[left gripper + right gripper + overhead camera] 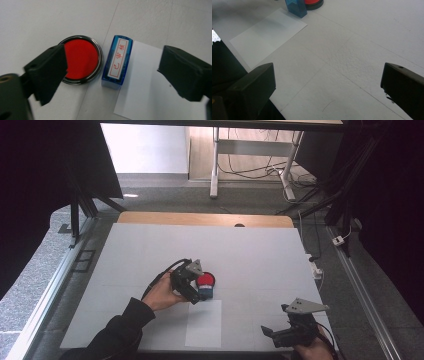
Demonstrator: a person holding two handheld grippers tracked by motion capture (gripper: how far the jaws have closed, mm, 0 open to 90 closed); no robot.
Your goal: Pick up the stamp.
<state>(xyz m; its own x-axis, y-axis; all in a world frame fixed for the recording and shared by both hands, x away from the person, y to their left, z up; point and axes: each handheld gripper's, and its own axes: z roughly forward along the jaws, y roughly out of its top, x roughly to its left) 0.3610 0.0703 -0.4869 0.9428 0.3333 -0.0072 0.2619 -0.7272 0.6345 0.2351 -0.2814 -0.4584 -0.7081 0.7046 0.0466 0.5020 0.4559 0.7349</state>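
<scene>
A round red ink pad (81, 60) in a metal rim sits on the white table cover, also seen as the ink pad (206, 280) in the high view. Beside it stands a blue stamp (116, 62) with red characters on its top label, touching the edge of a white paper sheet (145, 82). My left gripper (196, 292) hovers over the stamp (206, 293) and is open, its jaws wide on either side of pad and stamp. My right gripper (280, 334) is open near the table's front right corner, with nothing between its jaws. The stamp (296, 8) and paper sheet (267, 33) lie far ahead of it.
The white table cover (260, 265) spreads over a wooden table whose far edge (200, 218) shows. Metal rails run along both sides. Desk legs and cables stand on the floor beyond. The paper sheet (204, 322) lies near the front edge.
</scene>
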